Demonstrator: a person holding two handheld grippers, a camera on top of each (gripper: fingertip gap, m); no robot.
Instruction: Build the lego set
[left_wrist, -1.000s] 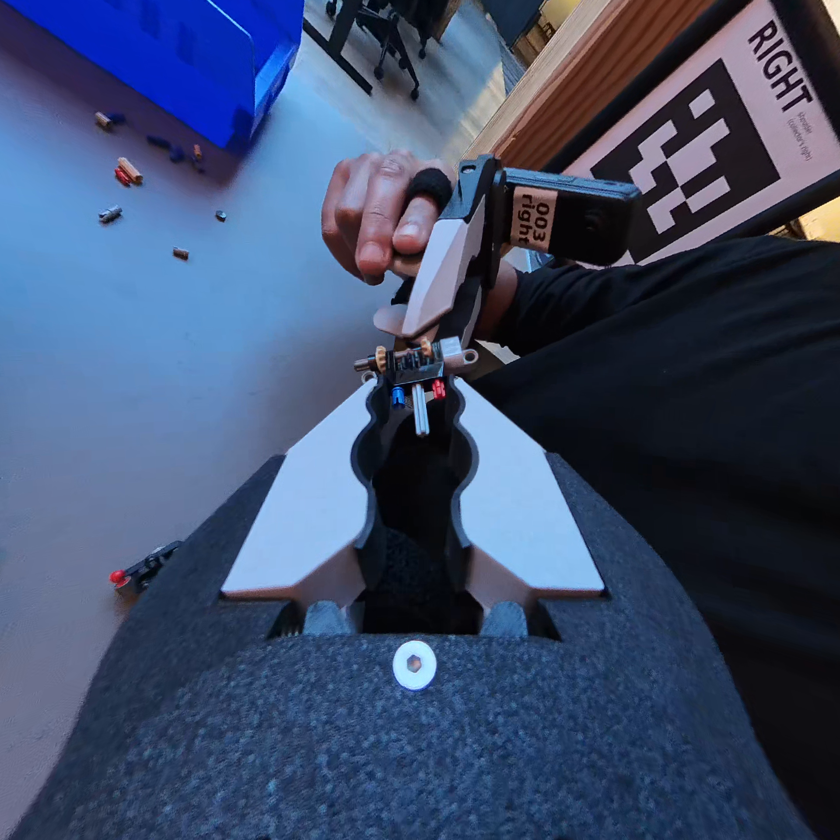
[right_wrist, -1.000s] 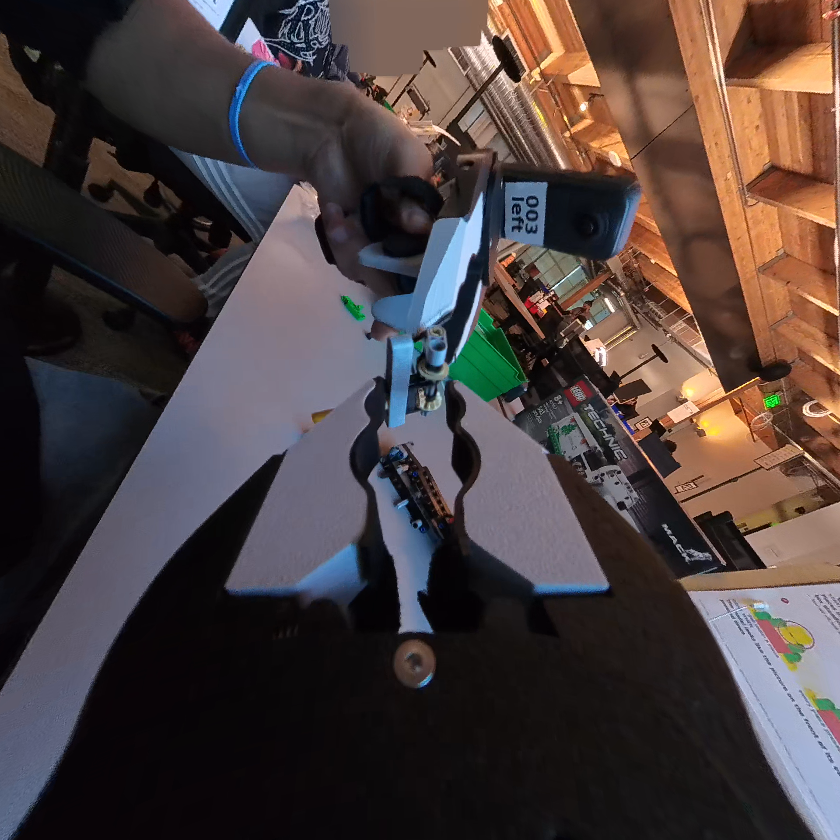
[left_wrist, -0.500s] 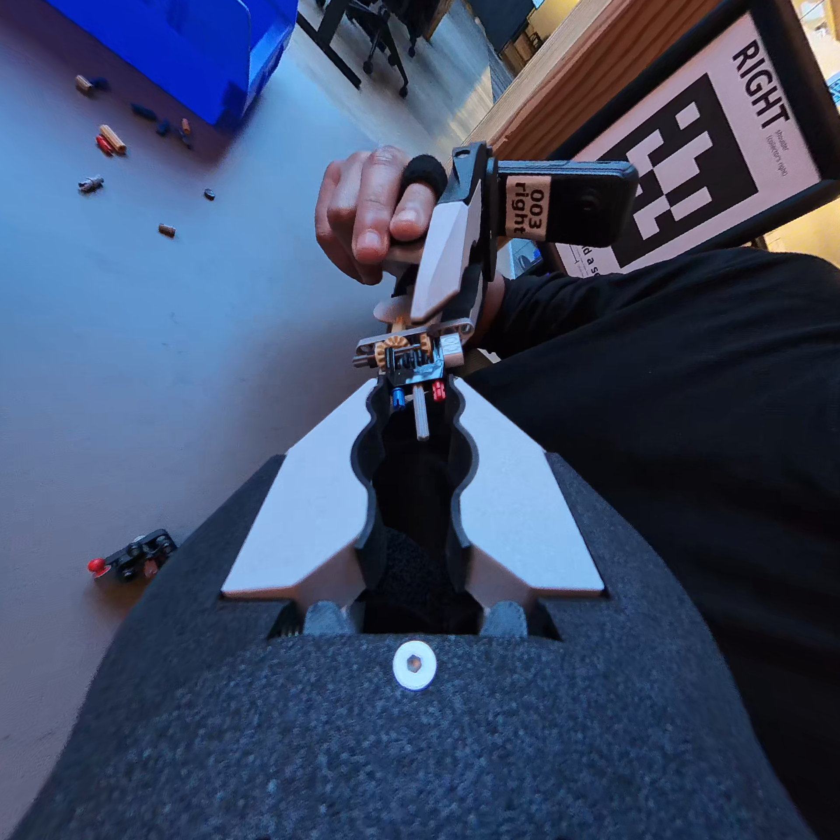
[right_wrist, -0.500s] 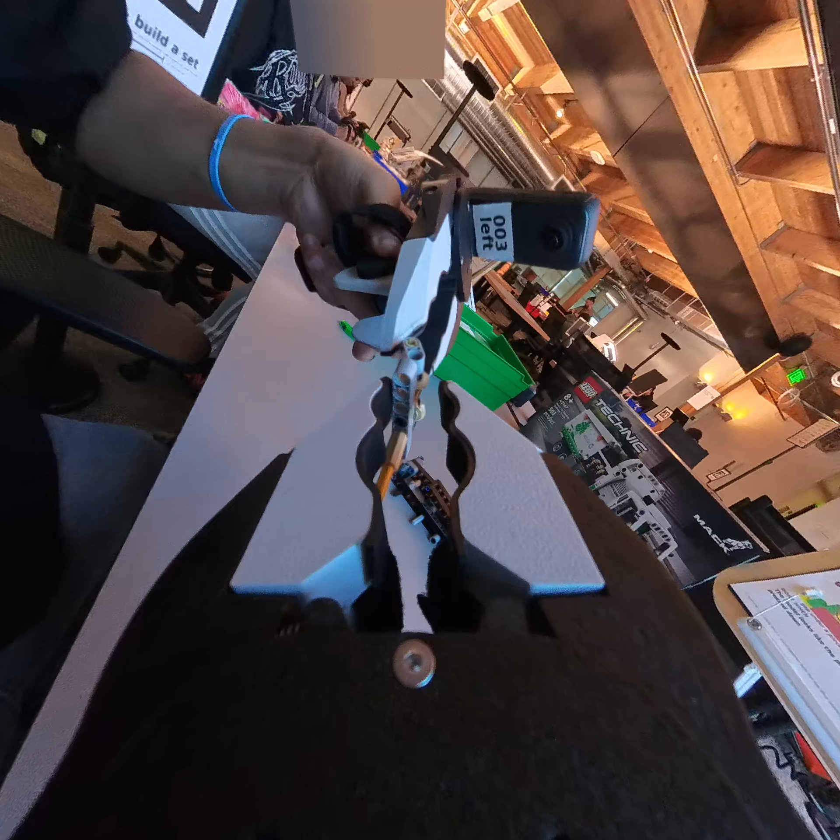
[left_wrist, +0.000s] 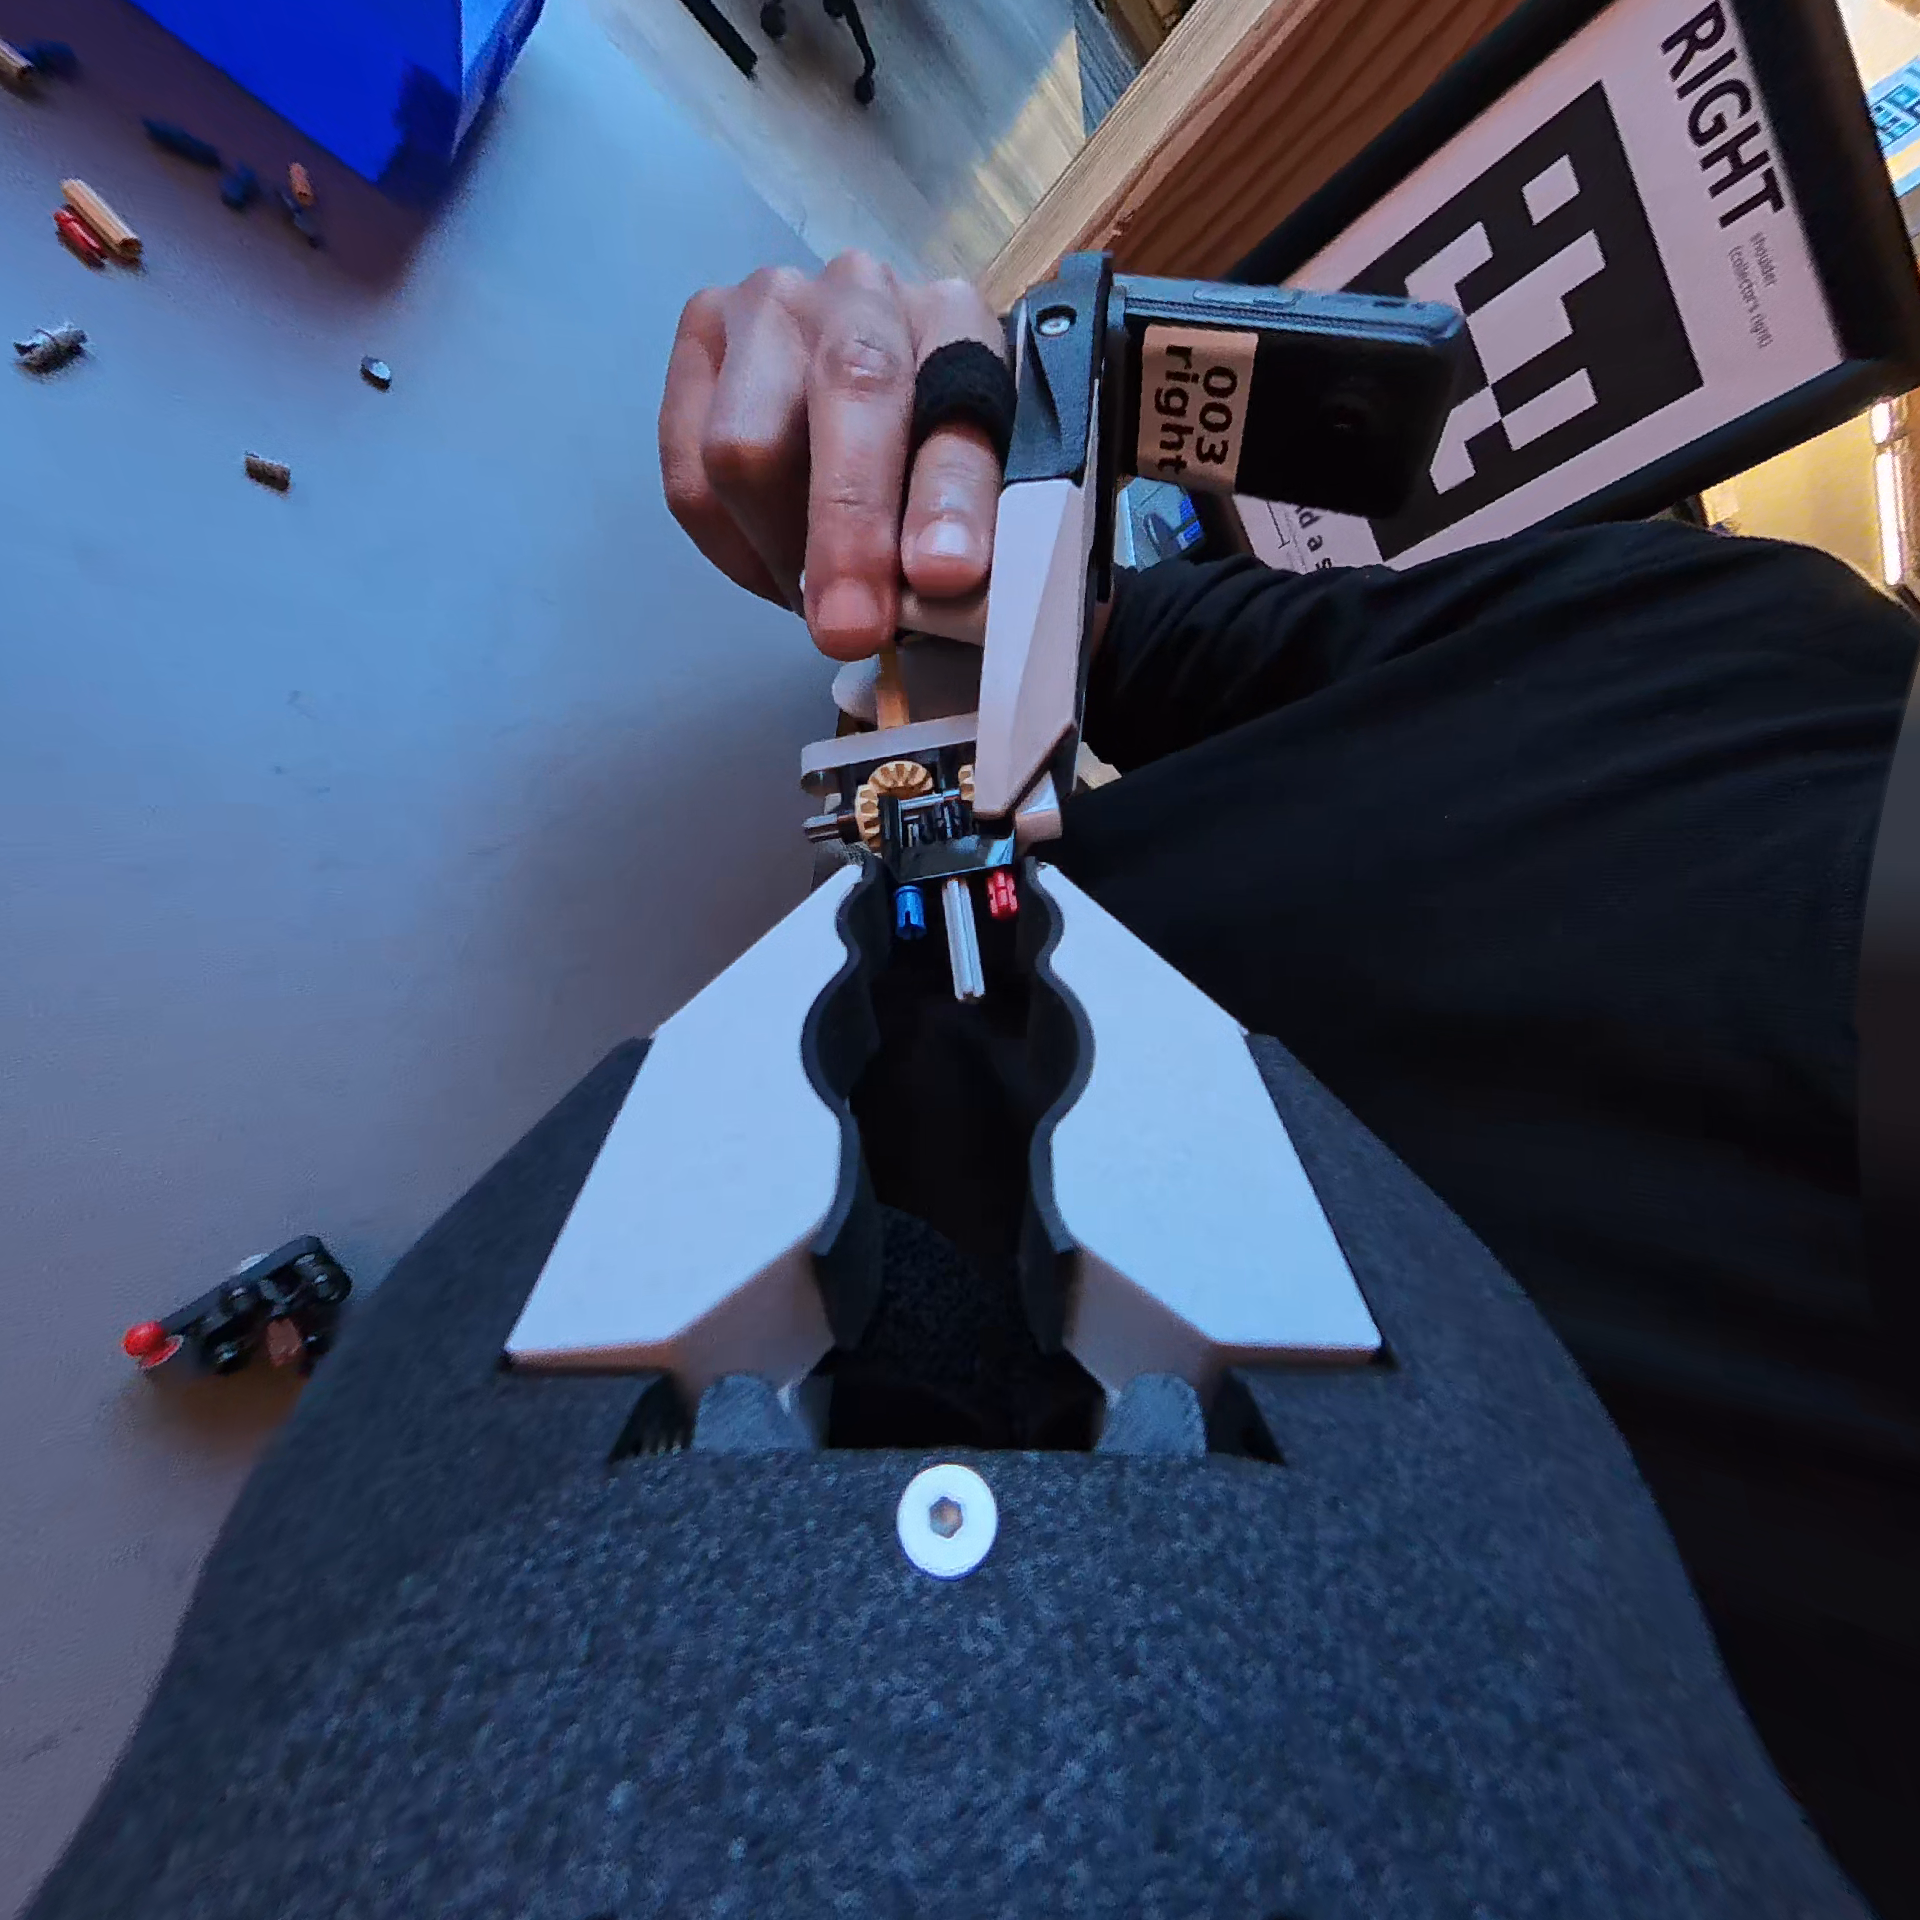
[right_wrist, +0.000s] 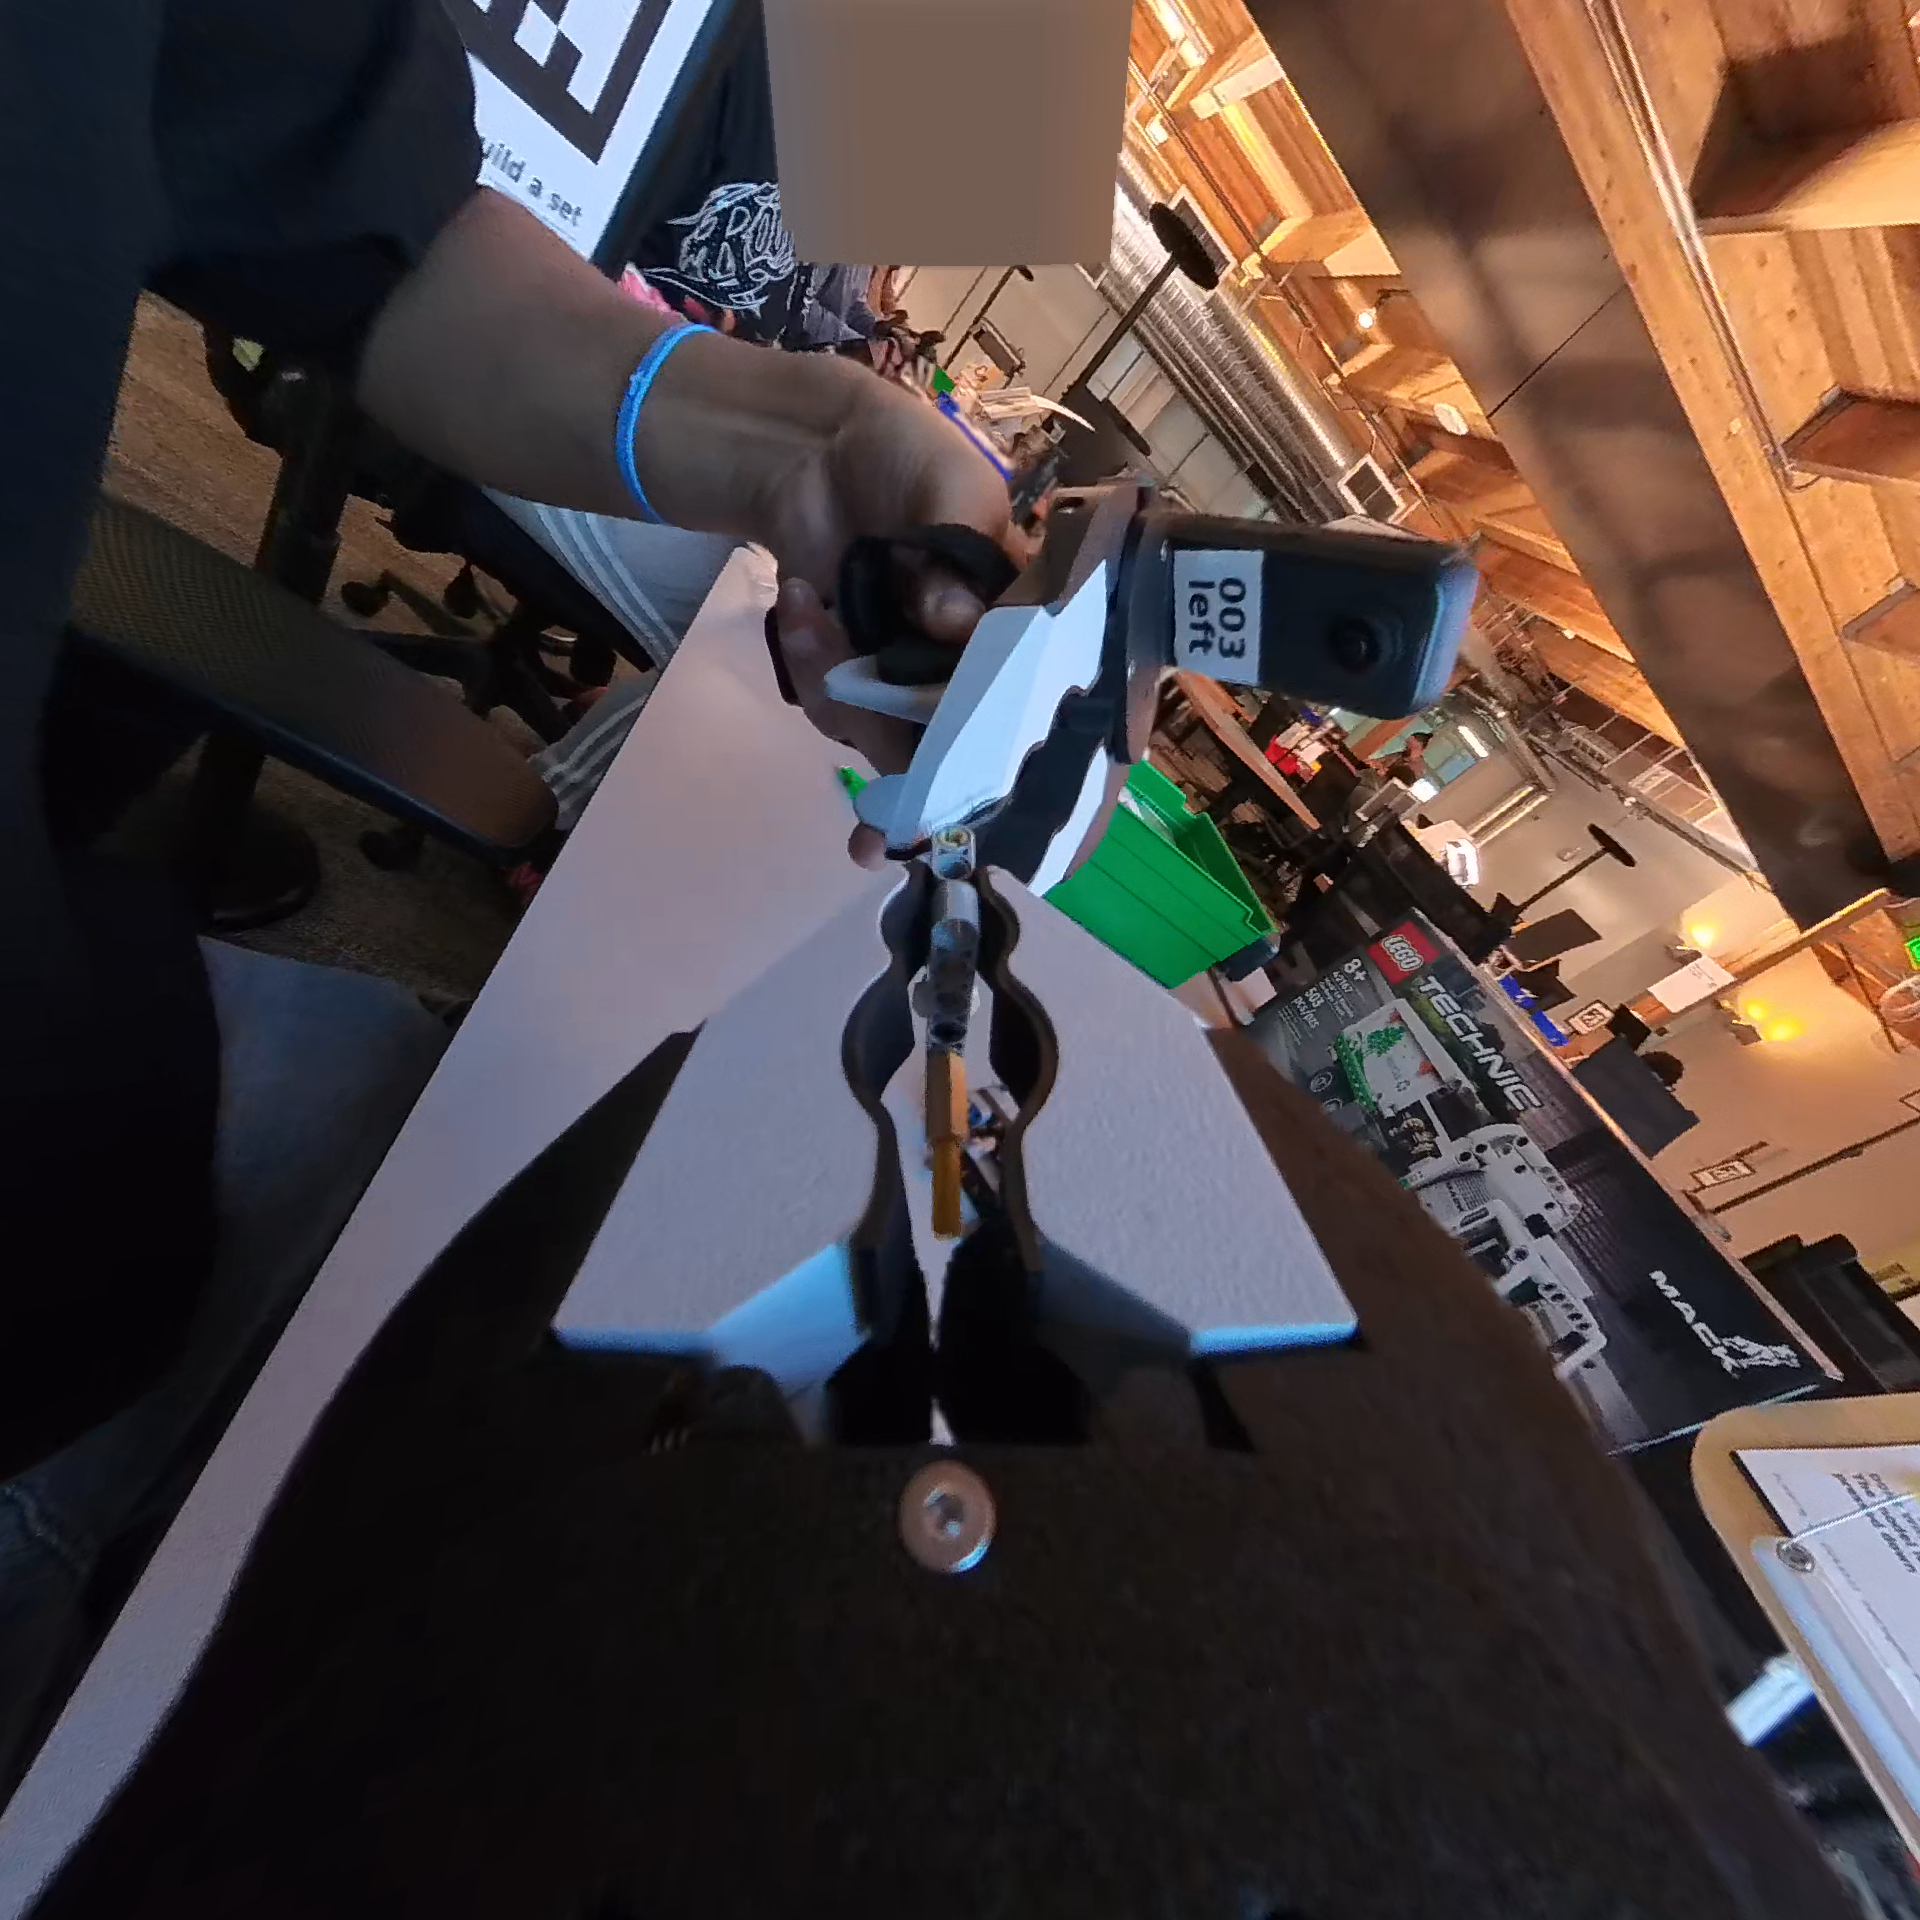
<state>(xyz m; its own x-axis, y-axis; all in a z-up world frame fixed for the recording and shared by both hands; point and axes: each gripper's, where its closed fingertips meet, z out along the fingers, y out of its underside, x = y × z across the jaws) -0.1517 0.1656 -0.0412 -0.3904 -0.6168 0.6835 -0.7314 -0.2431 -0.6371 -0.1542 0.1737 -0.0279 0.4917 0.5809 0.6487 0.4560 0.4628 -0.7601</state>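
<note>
My left gripper (left_wrist: 951, 883) is shut on a small black lego gear assembly (left_wrist: 930, 831) with tan gears, a blue pin, a red pin and a grey axle pointing back at me. My right gripper (right_wrist: 951, 894) is shut on a grey beam (right_wrist: 951, 966) with a tan axle (right_wrist: 945, 1153) sticking out behind it. In the left wrist view the right gripper (left_wrist: 1023, 800) comes down from above and the grey beam (left_wrist: 883, 750) lies against the top of the gear assembly. In the right wrist view the left gripper (right_wrist: 966, 821) meets the beam's far end.
White table (right_wrist: 644, 935). A blue bin (left_wrist: 312, 62) with loose small pieces (left_wrist: 94, 218) nearby, and a black sub-assembly with a red ball (left_wrist: 239, 1320). A green bin (right_wrist: 1153, 894), the set's box (right_wrist: 1455, 1091) and an instruction sheet on a board (right_wrist: 1829, 1538) lie to the right. Left and right tips are no more than a few centimetres apart.
The right gripper has turned the grey beam end-on and brought it in against the gear assembly in the left gripper. Both grippers stay shut.
</note>
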